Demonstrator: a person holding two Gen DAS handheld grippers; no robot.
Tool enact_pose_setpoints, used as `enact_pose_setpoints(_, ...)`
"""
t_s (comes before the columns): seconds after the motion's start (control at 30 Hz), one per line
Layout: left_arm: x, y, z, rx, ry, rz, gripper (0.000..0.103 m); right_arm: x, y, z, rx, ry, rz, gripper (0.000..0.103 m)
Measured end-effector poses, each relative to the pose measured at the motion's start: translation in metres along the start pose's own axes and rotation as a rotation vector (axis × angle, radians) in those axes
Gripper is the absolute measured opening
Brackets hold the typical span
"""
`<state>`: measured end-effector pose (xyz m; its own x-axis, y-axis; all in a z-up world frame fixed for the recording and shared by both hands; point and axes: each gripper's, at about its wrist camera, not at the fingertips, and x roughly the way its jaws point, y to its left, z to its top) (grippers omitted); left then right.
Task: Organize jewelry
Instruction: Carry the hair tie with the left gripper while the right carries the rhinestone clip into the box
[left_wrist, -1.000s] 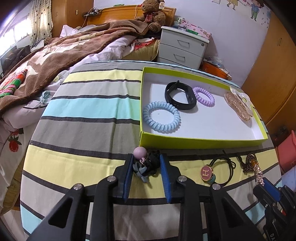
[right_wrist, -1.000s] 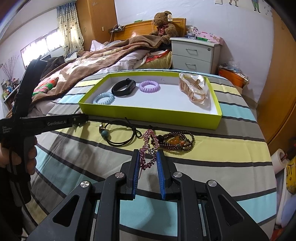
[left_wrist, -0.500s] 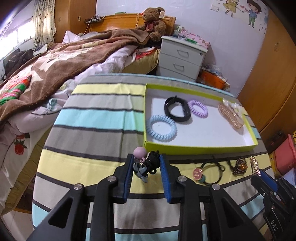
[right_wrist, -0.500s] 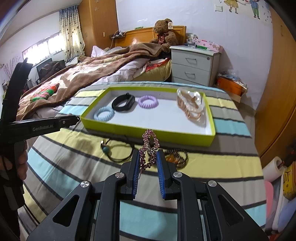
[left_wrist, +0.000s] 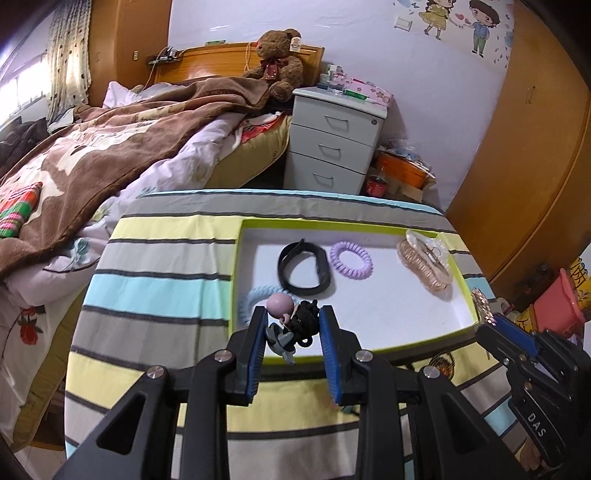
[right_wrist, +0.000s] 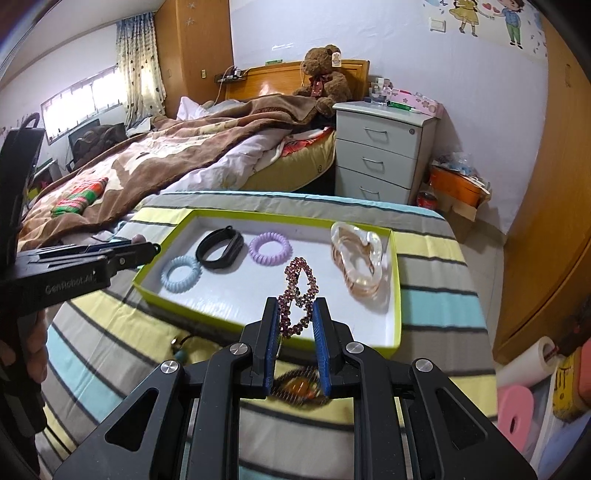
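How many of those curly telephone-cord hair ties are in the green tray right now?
2. The blue spiral hair tie lies at the tray's near-left corner; the purple spiral hair tie lies mid-tray, just right of the black band. None seems hidden.

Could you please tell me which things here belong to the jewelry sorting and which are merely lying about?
Part of the job:
- green-rimmed white tray
- pale blue coil hair tie
- black wristband
- lilac coil hair tie
- clear amber hair claw clip
- purple rhinestone hair clip, in right claw
- black hair tie with pink bead, in left claw

Lying about:
- brown teddy bear
- grey drawer unit
- brown blanket
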<state>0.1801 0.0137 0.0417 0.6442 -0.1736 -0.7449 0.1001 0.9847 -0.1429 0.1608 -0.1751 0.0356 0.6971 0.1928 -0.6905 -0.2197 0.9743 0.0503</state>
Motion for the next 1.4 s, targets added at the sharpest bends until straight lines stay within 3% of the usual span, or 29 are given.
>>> enact_pose_setpoints(0.63,0.062,-0.030,0.011,0.031,0.090,-0.033,0.030,0.086,-0.013,0.030,-0.030,0.117,-0.005,0.019)
enact_pose_setpoints(1.4,0.090,-0.028,0.005,0.016,0.147,-0.024,0.030,0.126,-0.012,0.033,-0.069,0.179,-0.017,0.019)
